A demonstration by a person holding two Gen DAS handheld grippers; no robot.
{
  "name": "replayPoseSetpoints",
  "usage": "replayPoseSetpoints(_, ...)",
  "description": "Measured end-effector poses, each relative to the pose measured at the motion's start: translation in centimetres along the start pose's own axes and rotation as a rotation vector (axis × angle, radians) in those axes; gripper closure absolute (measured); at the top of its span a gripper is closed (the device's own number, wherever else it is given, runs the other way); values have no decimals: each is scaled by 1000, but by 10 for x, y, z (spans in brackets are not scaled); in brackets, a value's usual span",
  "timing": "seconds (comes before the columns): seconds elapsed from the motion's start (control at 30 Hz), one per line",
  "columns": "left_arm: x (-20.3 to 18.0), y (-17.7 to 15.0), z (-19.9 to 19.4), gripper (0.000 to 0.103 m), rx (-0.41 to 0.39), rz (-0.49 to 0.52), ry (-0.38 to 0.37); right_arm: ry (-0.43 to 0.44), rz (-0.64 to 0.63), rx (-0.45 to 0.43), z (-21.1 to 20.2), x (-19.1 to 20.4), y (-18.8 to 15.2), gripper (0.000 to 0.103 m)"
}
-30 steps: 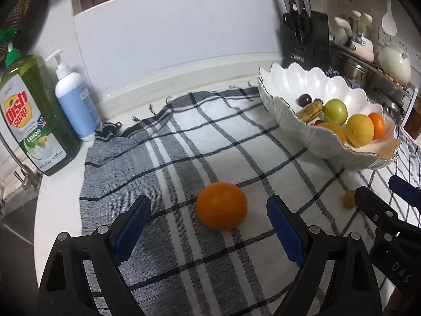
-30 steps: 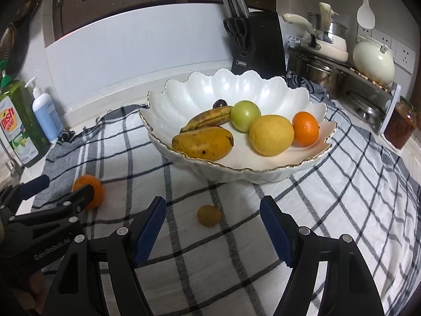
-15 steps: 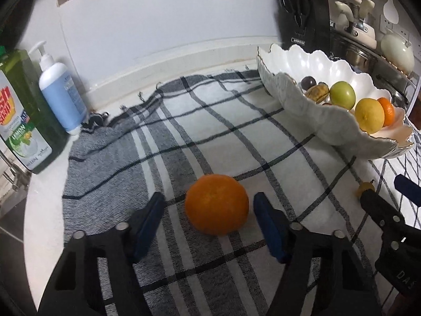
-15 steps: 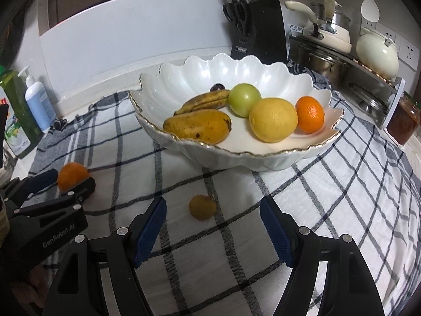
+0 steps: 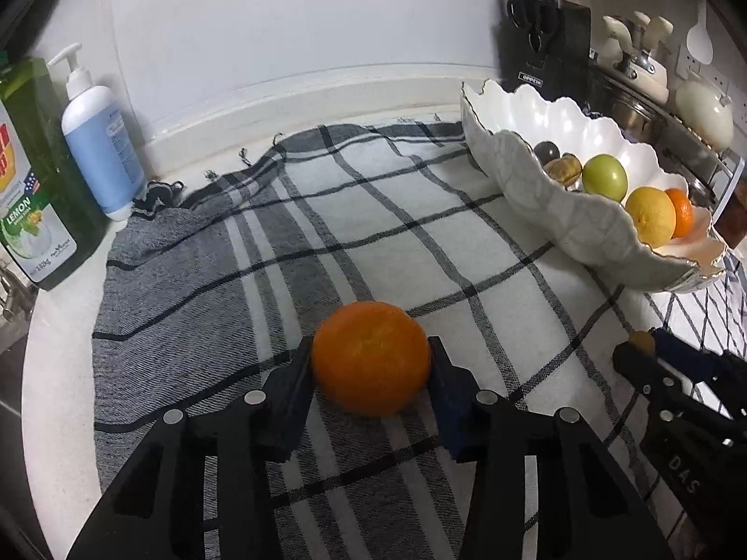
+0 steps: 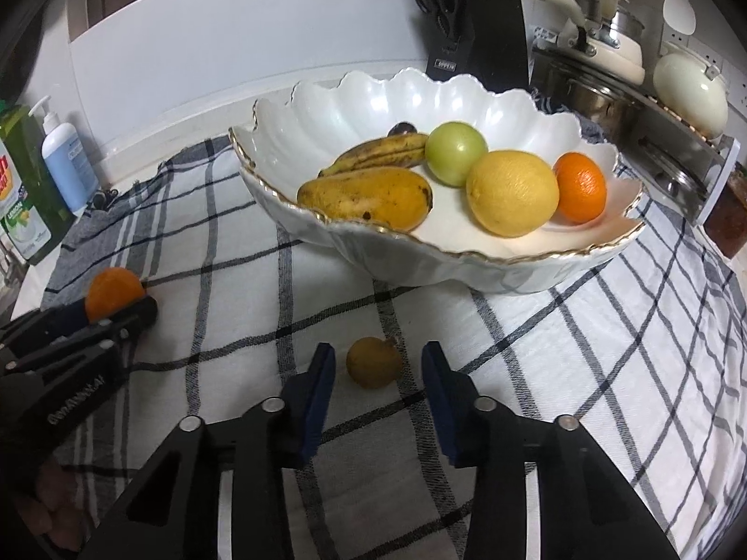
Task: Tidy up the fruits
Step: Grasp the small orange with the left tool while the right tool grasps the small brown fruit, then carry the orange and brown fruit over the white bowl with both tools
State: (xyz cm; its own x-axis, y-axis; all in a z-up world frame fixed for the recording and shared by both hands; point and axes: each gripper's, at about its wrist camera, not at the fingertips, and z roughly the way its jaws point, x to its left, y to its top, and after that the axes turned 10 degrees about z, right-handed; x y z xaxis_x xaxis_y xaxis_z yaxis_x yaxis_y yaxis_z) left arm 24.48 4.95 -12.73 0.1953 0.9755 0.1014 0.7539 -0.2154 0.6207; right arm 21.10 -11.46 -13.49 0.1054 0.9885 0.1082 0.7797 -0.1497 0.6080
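A large orange (image 5: 371, 358) lies on the checked cloth (image 5: 373, 214). My left gripper (image 5: 369, 350) is closing on it, and both blue pads touch its sides. In the right wrist view a small brown round fruit (image 6: 373, 363) sits on the cloth in front of the white scalloped bowl (image 6: 513, 259). My right gripper (image 6: 379, 353) straddles the fruit. Its jaws are closing, with a gap still showing on each side. The bowl holds a mango (image 6: 366, 196), a banana (image 6: 383, 151), a green fruit (image 6: 455, 147), a lemon (image 6: 511, 193) and a small orange (image 6: 579, 186).
A green dish soap bottle (image 5: 32, 177) and a blue pump bottle (image 5: 100, 140) stand at the left by the wall. A black knife block (image 6: 476, 32) is behind the bowl. Pots and a white kettle (image 6: 691, 93) fill the rack at the right.
Both grippers have narrowed. The left pads have come in from wide apart onto the orange. The right gripper has sunk closer to the small brown fruit, its pads now near it.
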Motion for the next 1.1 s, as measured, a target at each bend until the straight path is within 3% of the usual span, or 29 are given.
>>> replayPoseSetpoints(0.1, 2, 1, -4, 58, -11, -2, 4, 9, -2, -3, 2, 1, -1, 70)
replayPoseSetpoints(0.17, 3, 2, -5, 58, -12, -4, 5, 19, -9, -2, 1, 3, -1, 78)
replayPoseSetpoints(0.73, -9, 2, -45, 59, -67, 7, 17, 65, -10, -73, -44, -4, 2, 78)
replayPoseSetpoints(1.1, -35, 16, -75, 59, -117, 45, -4, 69, 30, -130, -77, -30, 9, 78)
